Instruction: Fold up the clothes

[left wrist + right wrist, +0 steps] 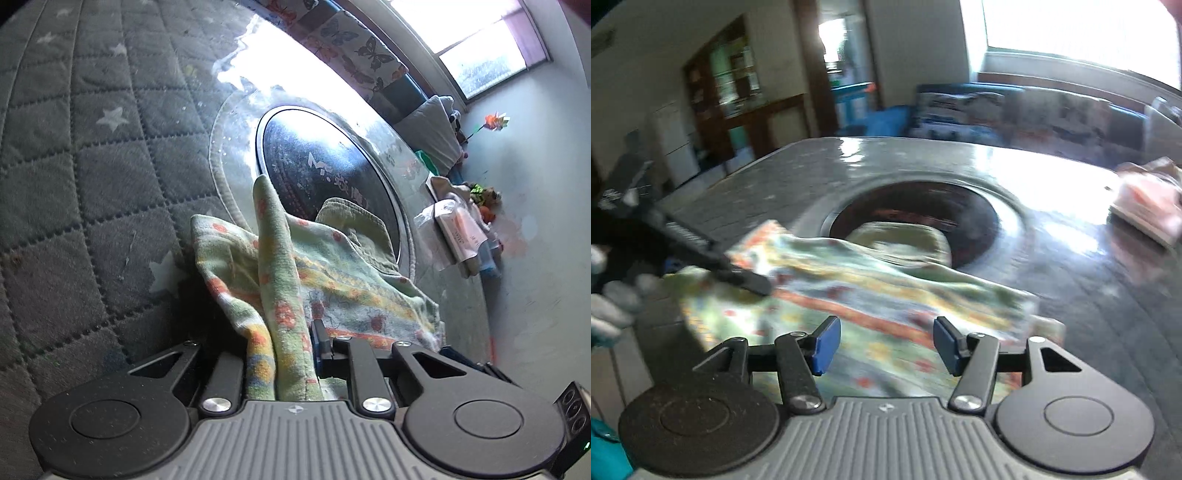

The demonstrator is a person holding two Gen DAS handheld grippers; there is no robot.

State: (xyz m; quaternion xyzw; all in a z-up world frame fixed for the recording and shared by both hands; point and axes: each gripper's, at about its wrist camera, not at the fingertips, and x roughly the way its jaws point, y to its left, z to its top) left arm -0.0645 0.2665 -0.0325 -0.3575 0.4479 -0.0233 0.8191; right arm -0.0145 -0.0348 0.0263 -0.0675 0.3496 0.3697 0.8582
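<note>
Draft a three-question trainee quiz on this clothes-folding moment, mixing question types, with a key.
1. True or false: the right gripper is shut on the patterned garment.
2. Which gripper grips the garment? A) left B) right C) neither
3. Fill in: the garment's far edge lies over the table's dark round ____.

Key:
1. False; its blue pads stand apart, open above the cloth.
2. A; the left gripper pinches a fold.
3. Inset.
</note>
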